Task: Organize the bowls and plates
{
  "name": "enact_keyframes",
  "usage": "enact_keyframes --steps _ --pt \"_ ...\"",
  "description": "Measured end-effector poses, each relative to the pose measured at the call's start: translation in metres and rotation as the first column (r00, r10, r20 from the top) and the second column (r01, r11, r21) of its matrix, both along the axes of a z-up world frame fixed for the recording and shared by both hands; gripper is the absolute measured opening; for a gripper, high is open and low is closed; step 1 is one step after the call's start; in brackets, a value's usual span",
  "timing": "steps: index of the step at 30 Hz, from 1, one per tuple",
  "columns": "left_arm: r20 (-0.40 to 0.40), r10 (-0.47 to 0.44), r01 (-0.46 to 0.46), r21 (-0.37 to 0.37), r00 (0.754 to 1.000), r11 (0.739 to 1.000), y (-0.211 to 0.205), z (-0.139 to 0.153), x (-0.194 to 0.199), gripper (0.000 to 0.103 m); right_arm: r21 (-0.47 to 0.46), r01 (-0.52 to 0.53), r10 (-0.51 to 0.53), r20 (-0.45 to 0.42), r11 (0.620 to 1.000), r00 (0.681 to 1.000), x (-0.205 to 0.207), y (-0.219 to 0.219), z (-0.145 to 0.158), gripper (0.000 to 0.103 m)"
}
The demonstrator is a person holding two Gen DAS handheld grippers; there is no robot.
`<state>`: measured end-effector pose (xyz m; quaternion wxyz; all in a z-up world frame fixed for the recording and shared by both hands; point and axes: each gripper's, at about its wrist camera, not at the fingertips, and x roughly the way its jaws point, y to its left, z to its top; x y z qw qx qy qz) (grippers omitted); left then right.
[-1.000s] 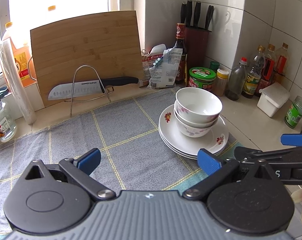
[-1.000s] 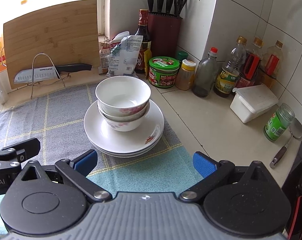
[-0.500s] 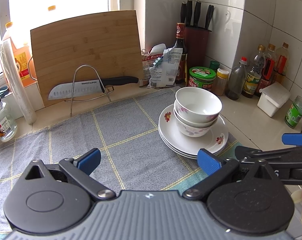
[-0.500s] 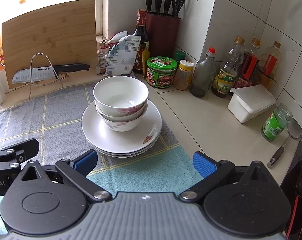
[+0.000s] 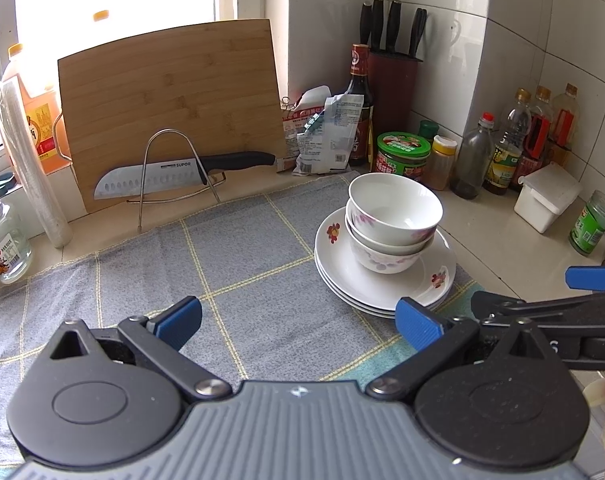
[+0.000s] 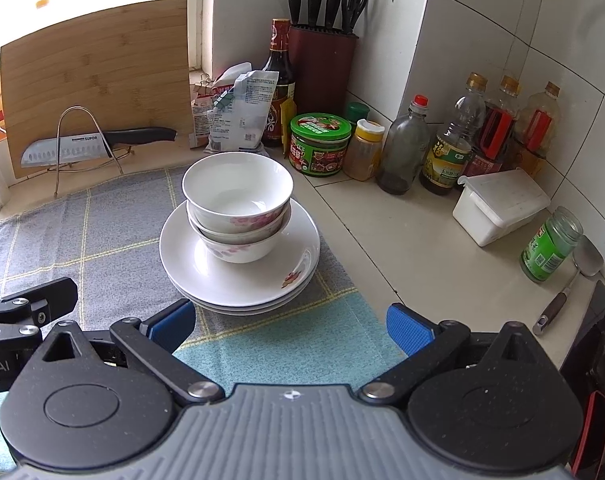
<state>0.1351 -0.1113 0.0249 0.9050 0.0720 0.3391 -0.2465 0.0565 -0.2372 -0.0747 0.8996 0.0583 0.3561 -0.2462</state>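
Two bowls [image 6: 238, 208] sit nested on stacked plates [image 6: 238, 276]; stacking appears complete. Left gripper [image 5: 298, 316] and right gripper [image 6: 288, 322] are spread wide, empty.

three stacked plates [image 6: 238, 280], three nested bowls [image 6: 237, 192], one knife [image 6: 94, 146].

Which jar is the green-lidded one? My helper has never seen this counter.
Start at the dark red knife block in the tiled corner. Just in front of it stands a squat jar, beside the yellow-capped spice jar. It alone has a wide green lid and a red-and-green label.
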Motion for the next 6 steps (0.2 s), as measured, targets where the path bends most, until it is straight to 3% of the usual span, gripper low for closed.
enact_keyframes --steps 6 --pt "-0.006 -0.001 0.001 -0.001 1.000 1.000 -0.0022 -0.0010 0.0004 0.102 -0.004 0.001 -0.001 -0.002 1.000 1.000 0.0009 -0.0008 -0.0002 0.103"
